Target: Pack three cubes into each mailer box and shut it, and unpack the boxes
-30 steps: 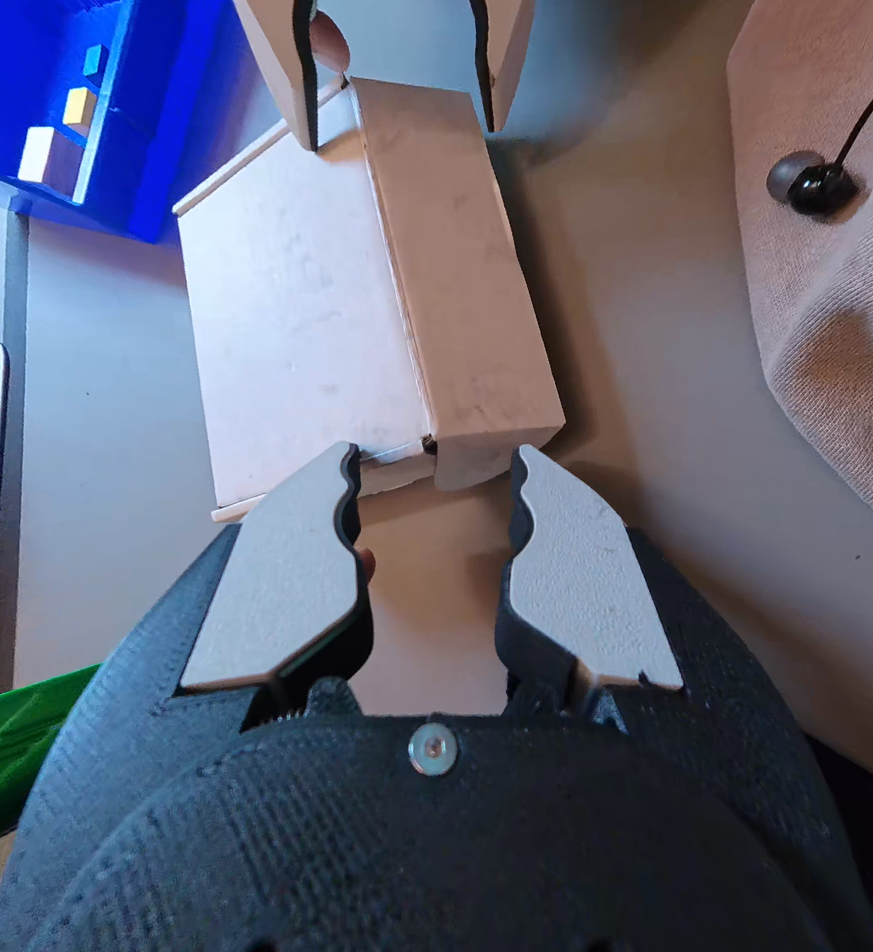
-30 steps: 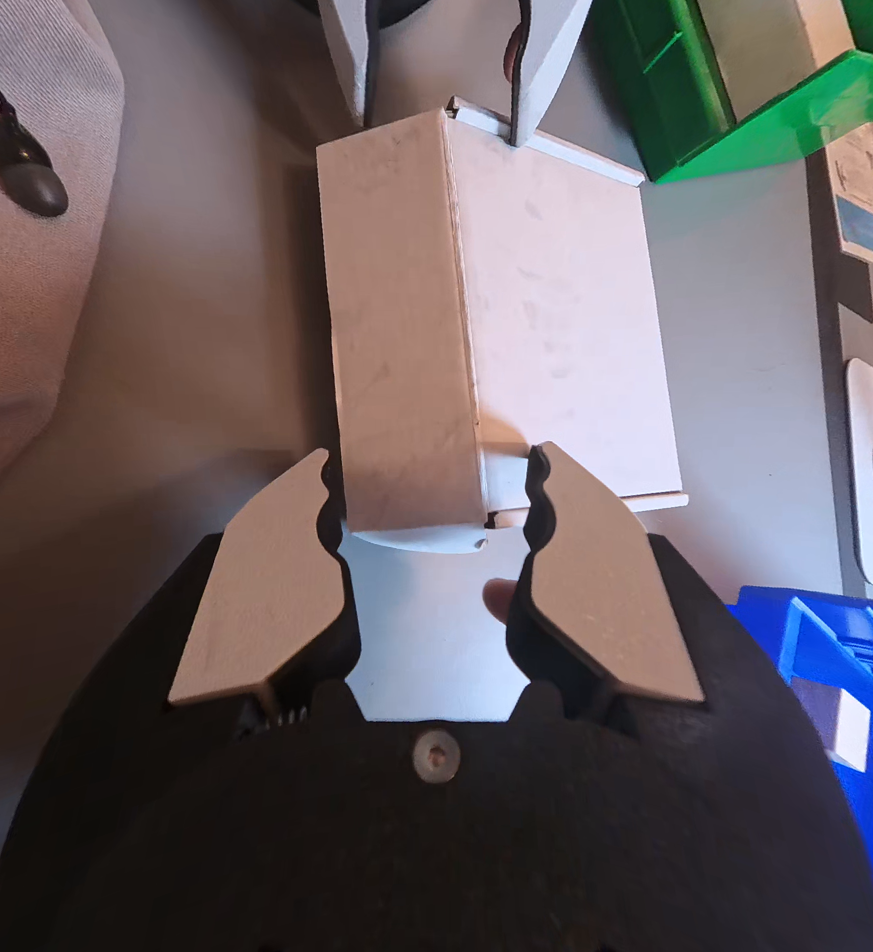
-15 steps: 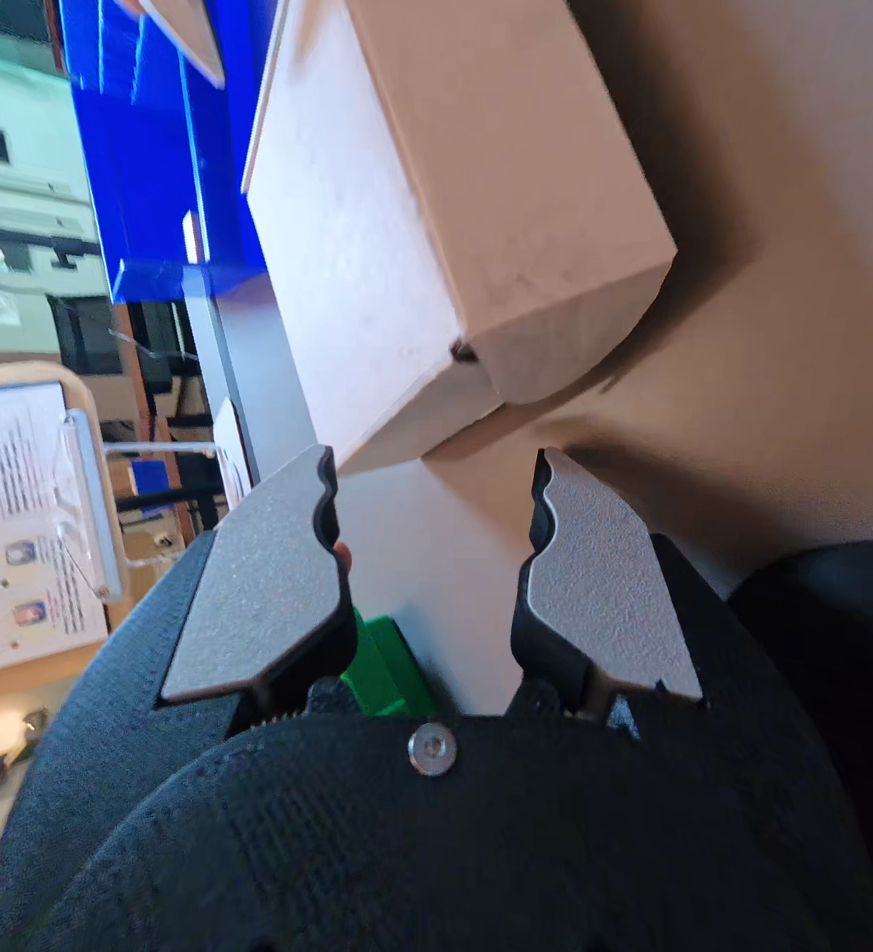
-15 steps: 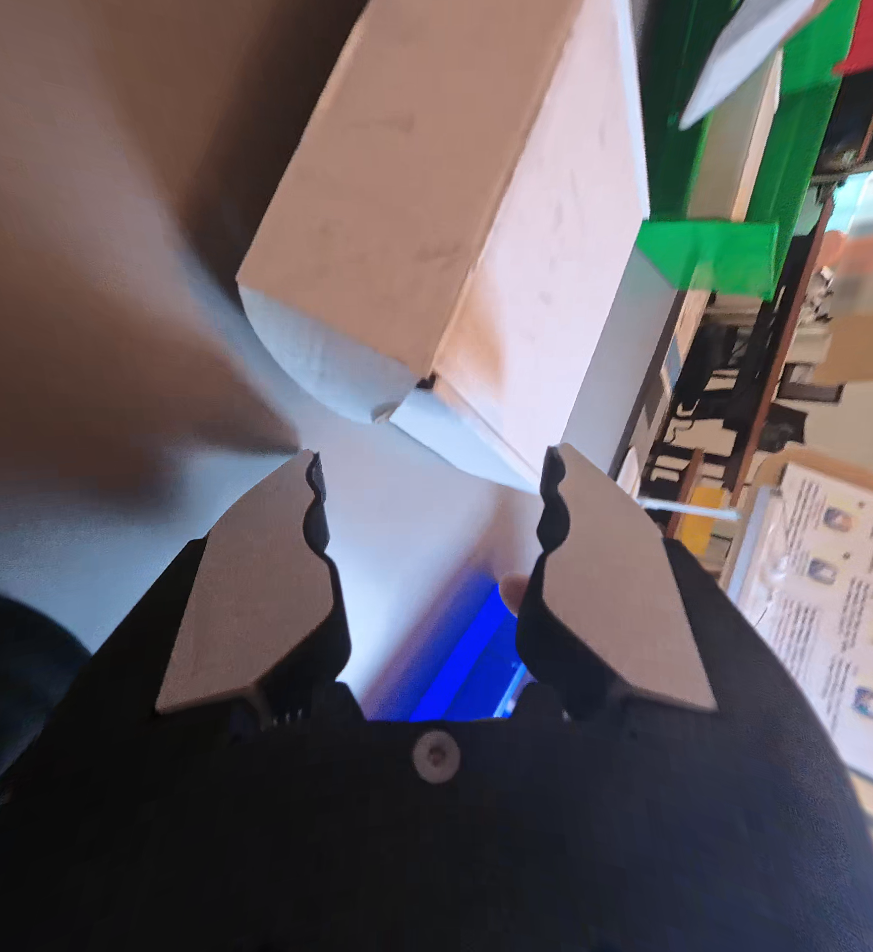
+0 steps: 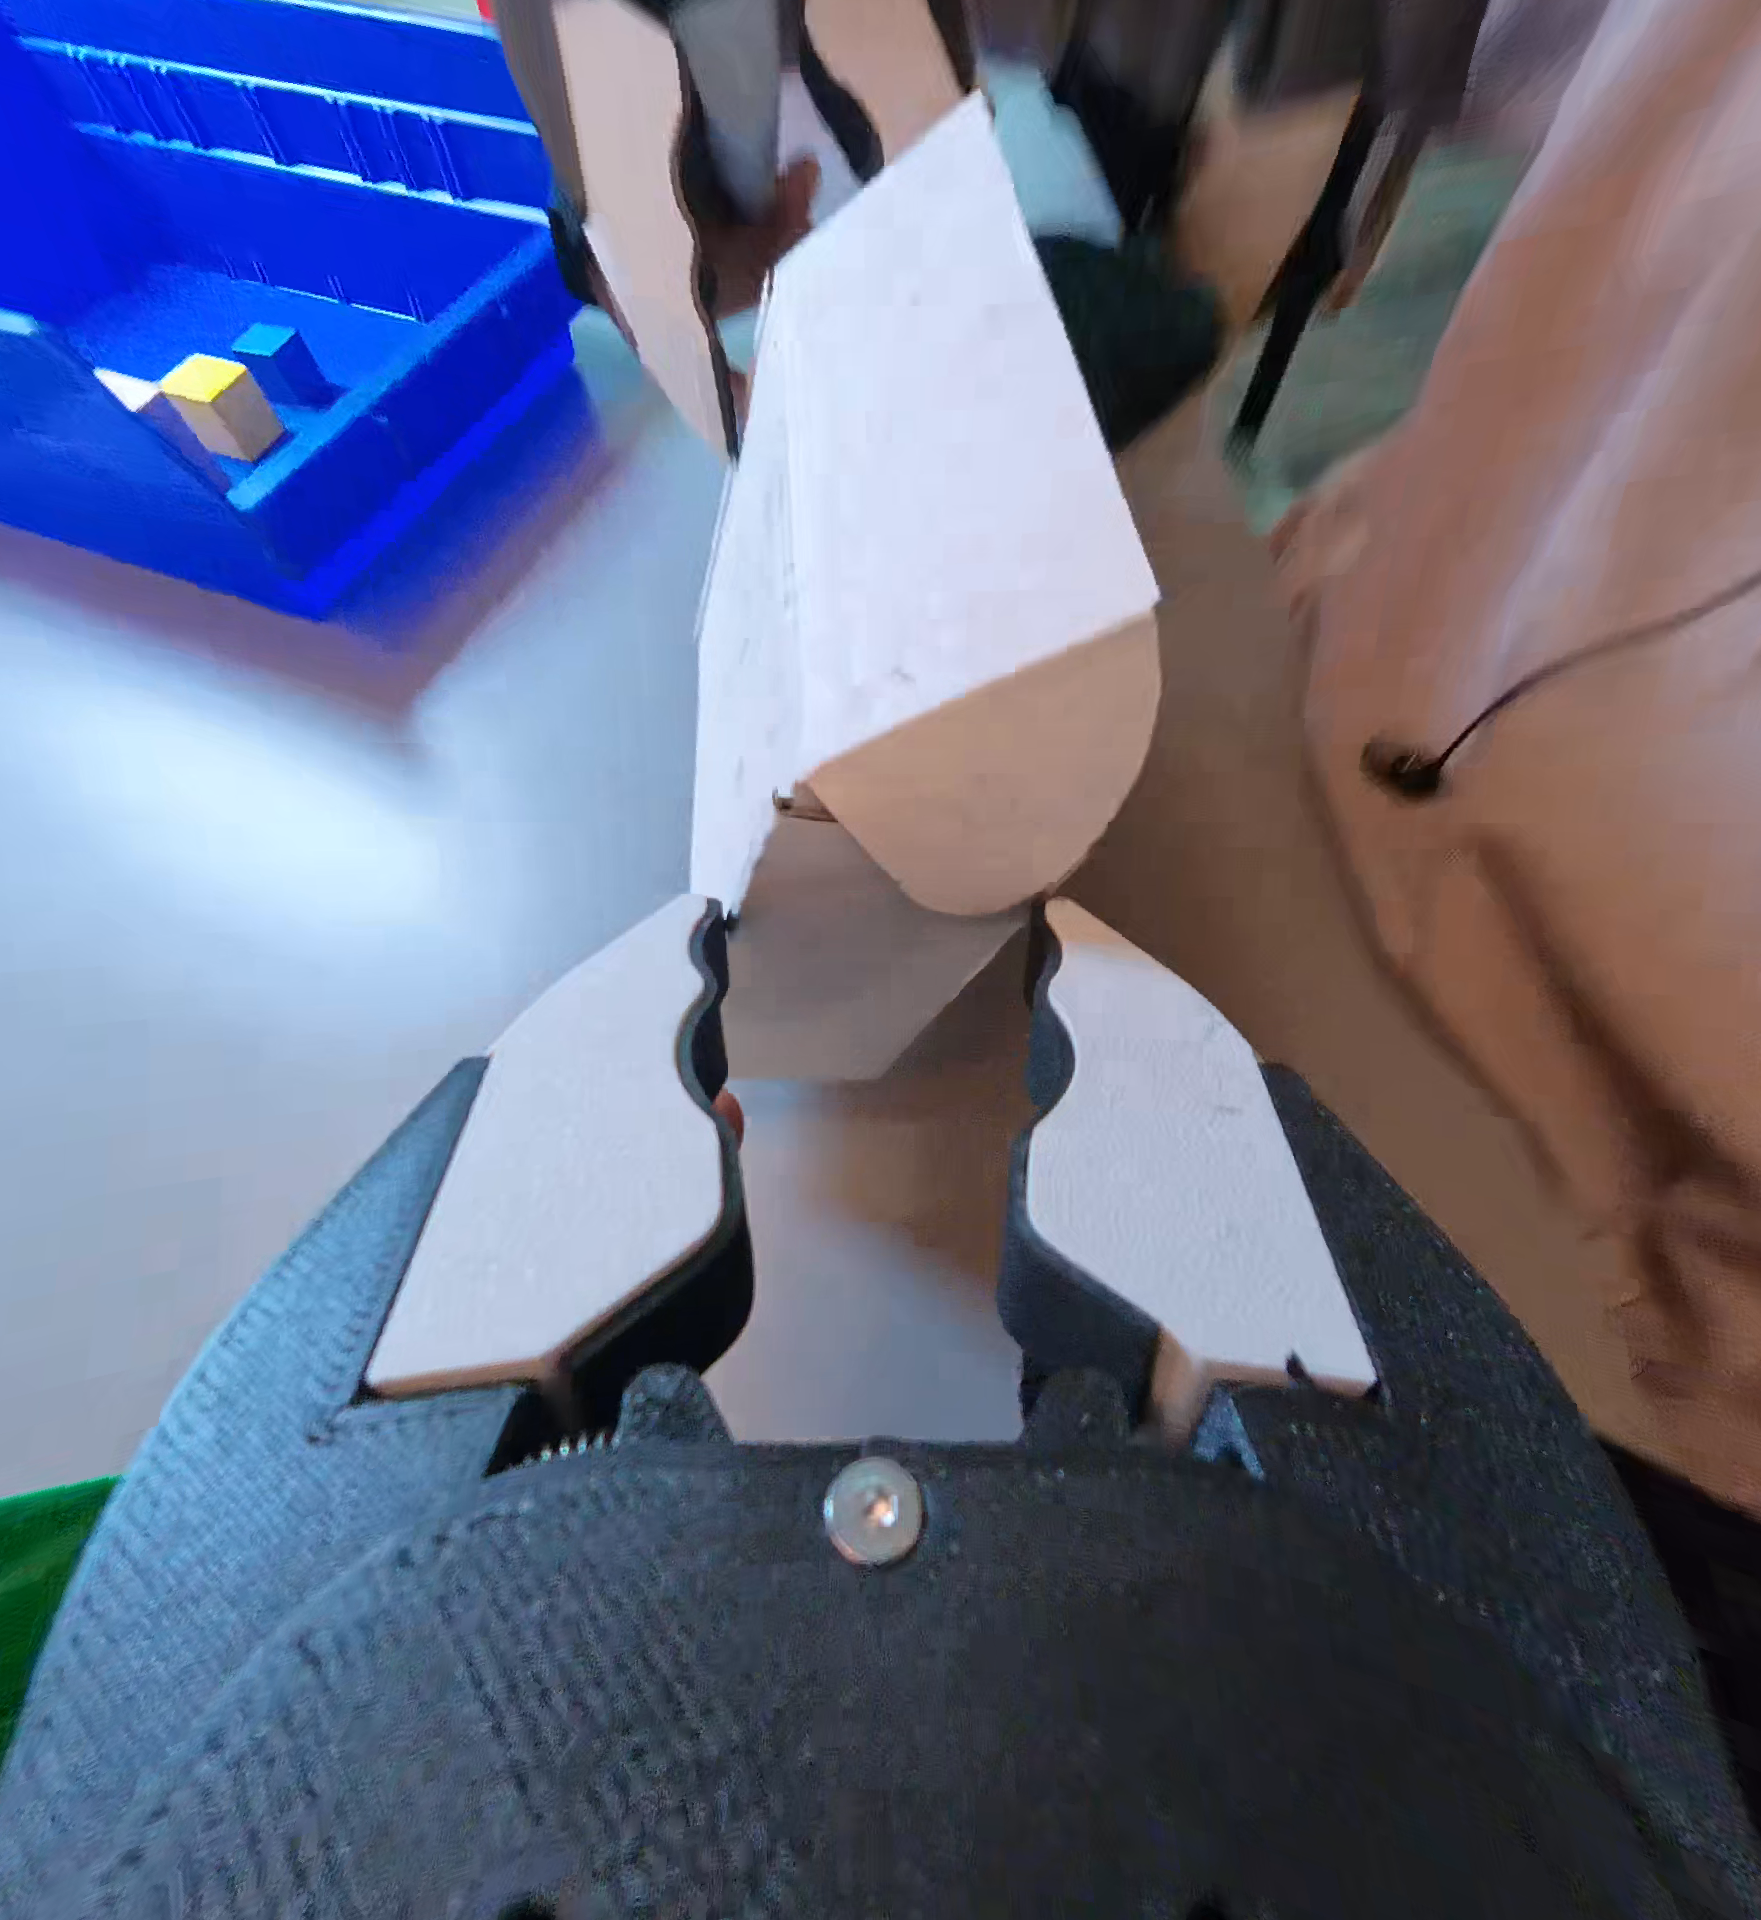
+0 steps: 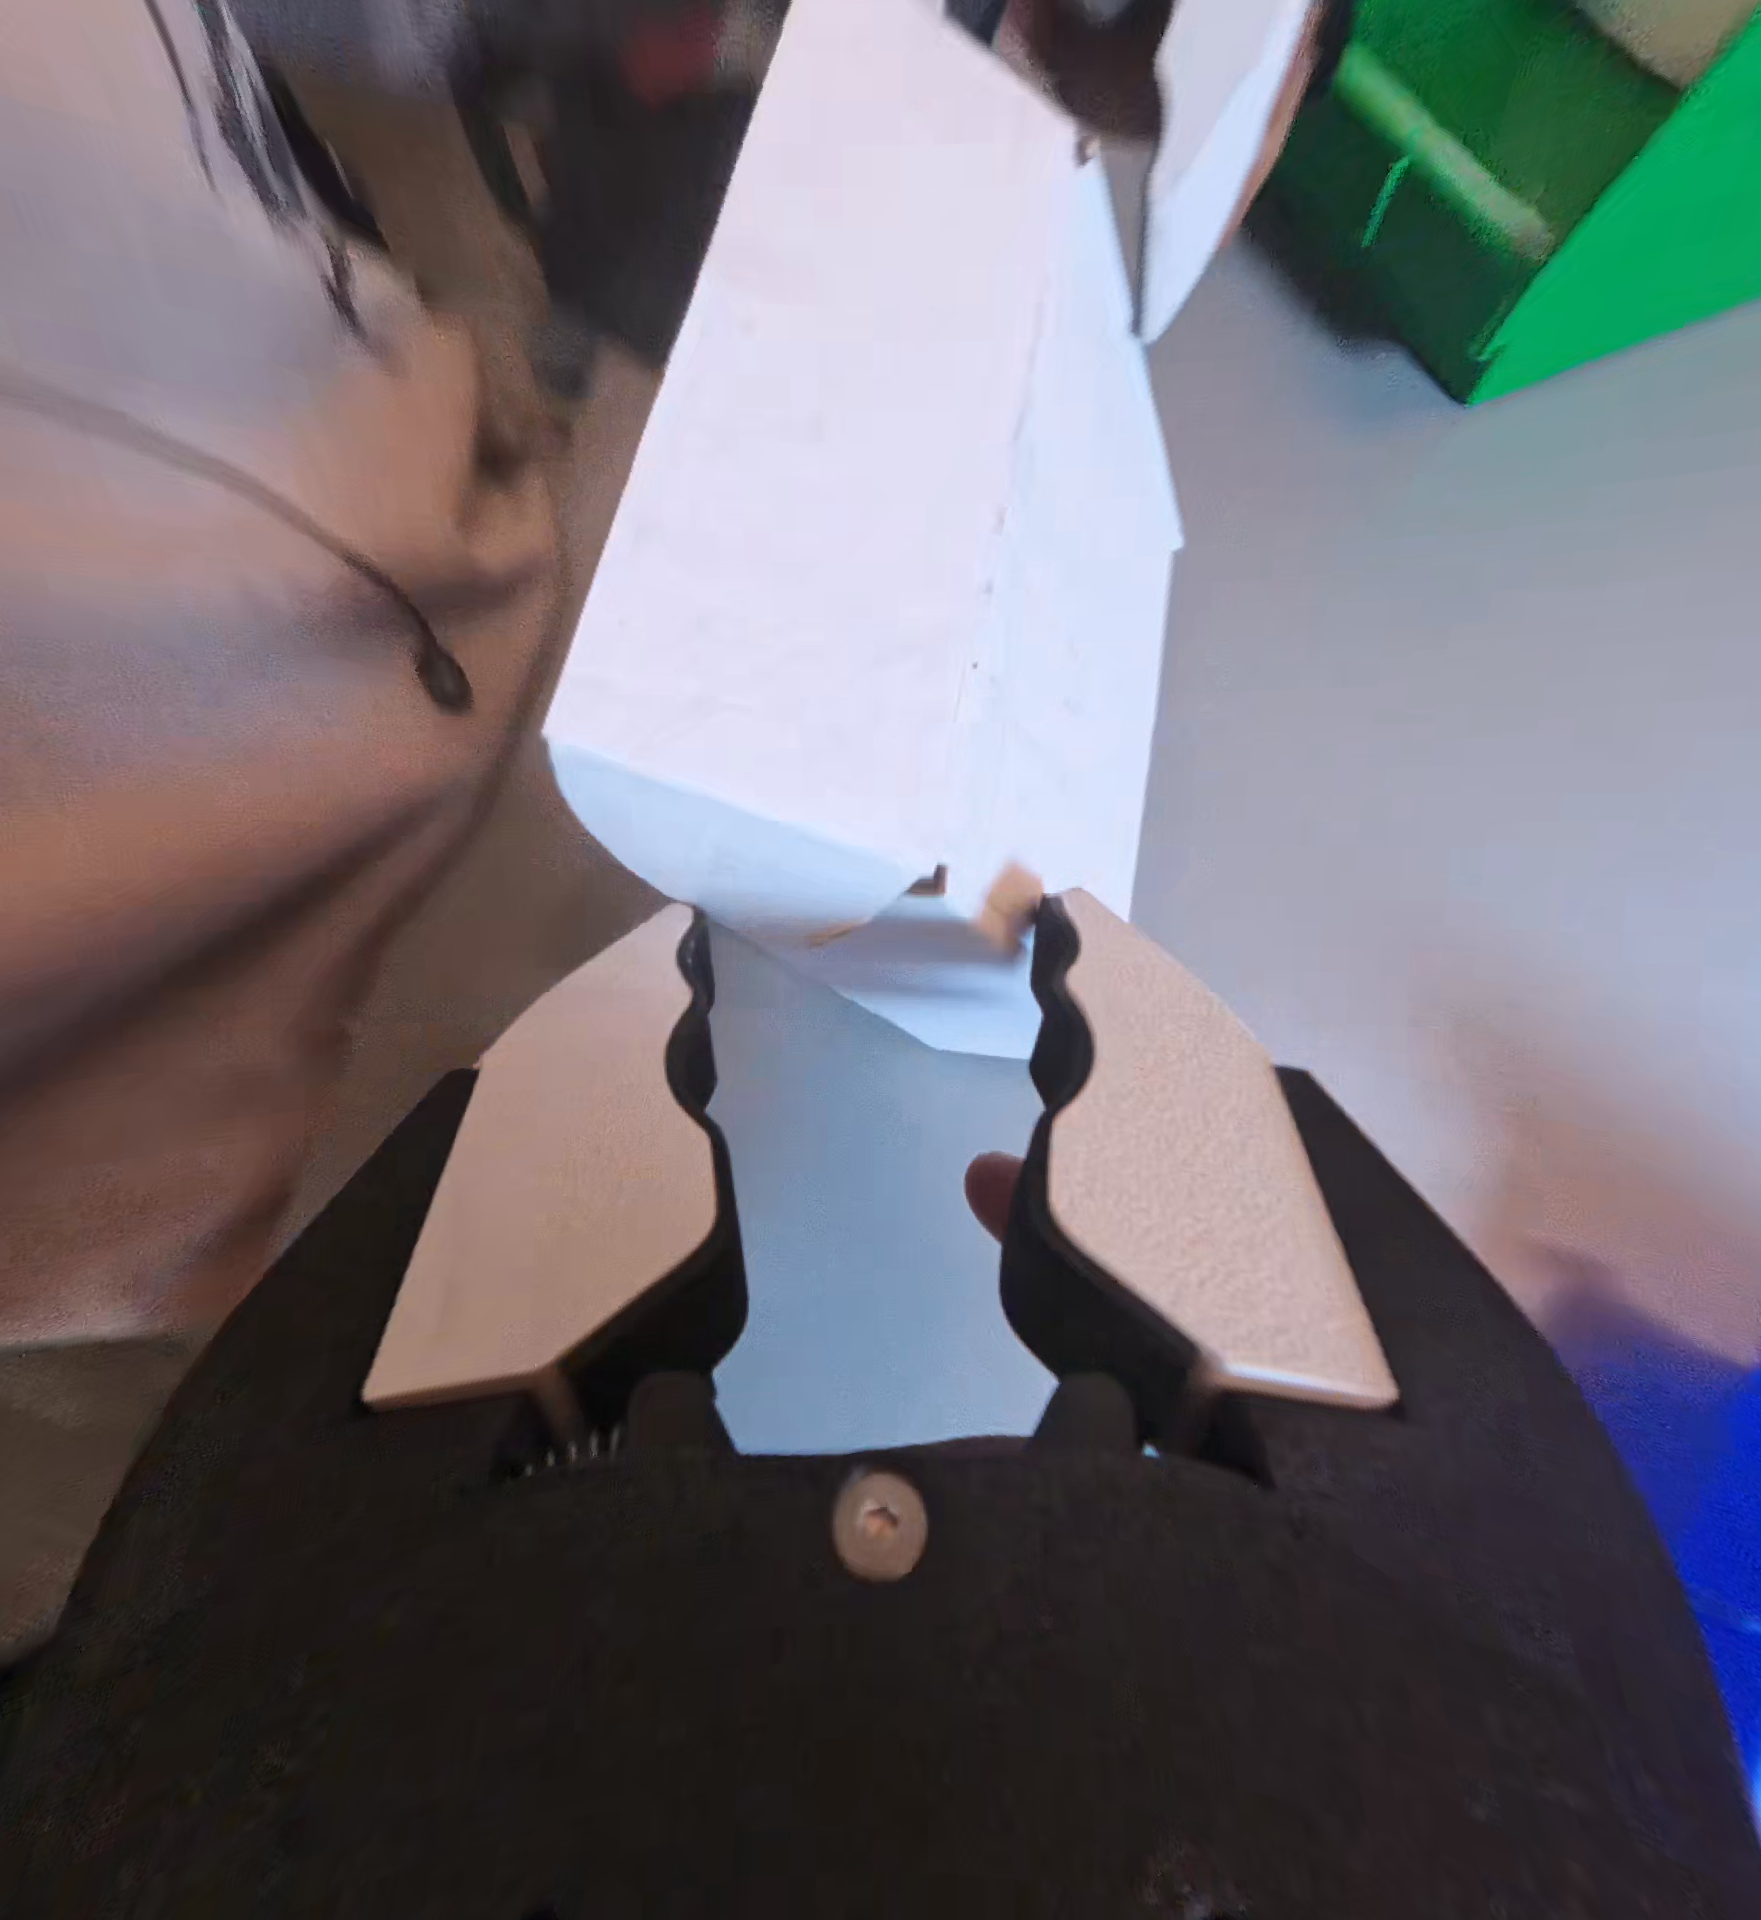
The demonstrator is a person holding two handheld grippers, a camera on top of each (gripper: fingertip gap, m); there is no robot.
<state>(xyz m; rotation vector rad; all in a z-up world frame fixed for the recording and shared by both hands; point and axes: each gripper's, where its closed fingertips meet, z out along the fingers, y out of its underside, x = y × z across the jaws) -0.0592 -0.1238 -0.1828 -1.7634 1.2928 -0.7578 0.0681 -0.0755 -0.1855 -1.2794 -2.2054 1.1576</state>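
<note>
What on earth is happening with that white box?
A person holds a two-finger gripper in each hand, and both work on one white mailer box above a grey table. The left gripper and the right gripper each have one end of the tilted box between their open fingers; the pictures are blurred. A blue bin nearby holds coloured cubes, and a green bin stands on the other side.

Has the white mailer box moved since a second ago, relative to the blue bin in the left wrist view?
Yes. The mailer box has tipped up onto its edge beside the blue bin, between both grippers.
</note>
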